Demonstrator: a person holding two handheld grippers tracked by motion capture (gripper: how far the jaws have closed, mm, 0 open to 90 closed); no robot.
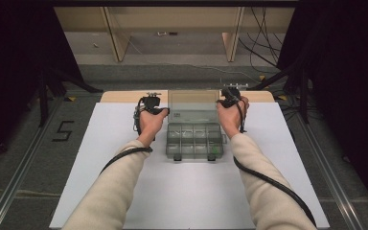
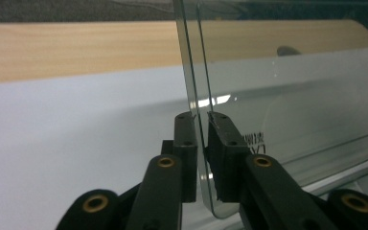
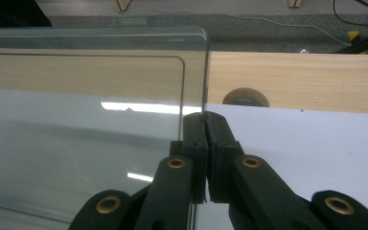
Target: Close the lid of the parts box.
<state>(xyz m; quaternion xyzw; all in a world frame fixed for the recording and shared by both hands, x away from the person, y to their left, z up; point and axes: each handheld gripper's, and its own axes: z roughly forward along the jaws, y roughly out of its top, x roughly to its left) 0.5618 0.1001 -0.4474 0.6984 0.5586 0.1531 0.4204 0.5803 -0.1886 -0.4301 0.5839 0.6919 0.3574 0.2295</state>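
A clear plastic compartment box (image 1: 194, 140) sits on the white mat, its two latches toward me. Its transparent lid (image 1: 192, 100) stands raised, nearly upright, at the far side. My left gripper (image 1: 165, 111) is shut on the lid's left edge; in the left gripper view the lid (image 2: 292, 86) runs off to the right, its edge pinched between the jaws of my left gripper (image 2: 202, 125). My right gripper (image 1: 220, 103) is shut on the lid's right edge; in the right gripper view the lid (image 3: 86, 120) spreads left of the closed jaws of my right gripper (image 3: 204, 122).
The white mat (image 1: 191, 191) covers the table, with a strip of bare wood (image 1: 120, 97) along its far edge. A round tan object (image 3: 246, 97) lies on the wood behind the right gripper. Cables (image 1: 263, 52) trail on the floor beyond, and a "5" mark (image 1: 63, 130) is at left.
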